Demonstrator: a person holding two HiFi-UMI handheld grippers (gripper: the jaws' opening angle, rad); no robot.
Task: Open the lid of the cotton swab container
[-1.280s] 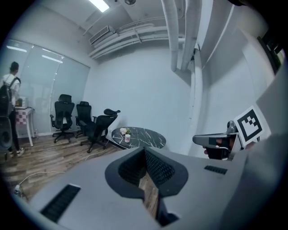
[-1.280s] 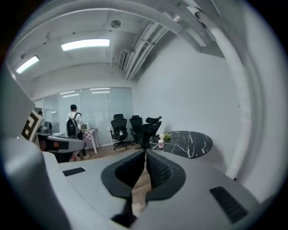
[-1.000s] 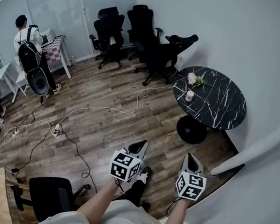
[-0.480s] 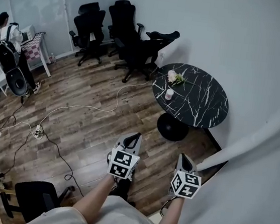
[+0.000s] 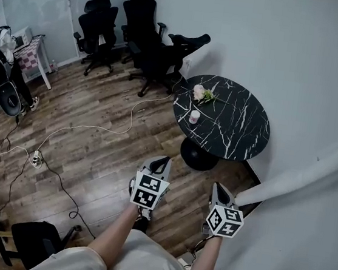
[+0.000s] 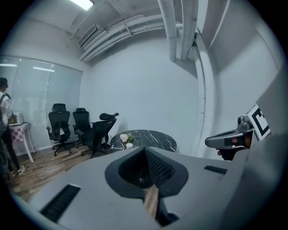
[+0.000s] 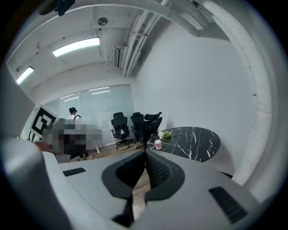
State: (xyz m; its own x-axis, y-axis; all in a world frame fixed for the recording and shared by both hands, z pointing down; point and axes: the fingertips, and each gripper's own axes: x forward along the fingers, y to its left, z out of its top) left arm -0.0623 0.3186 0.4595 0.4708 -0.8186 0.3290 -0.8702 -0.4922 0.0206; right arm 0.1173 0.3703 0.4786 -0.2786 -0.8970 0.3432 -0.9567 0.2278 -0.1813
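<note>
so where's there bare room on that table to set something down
Most of the table is bare: everything right of the container and flowers in the head view, out to the rim by the wall. Crowded only at its left edge, towards the chairs.

No readable writing in any view.
The left marker cube (image 5: 150,191) and the right marker cube (image 5: 224,221) carry only black-and-white square patterns — no letters, no numbers. The small container (image 5: 194,117) on the round black table (image 5: 243,131) shows a pinkish band, but it is too small to read — no brand or label can be made out.
</note>
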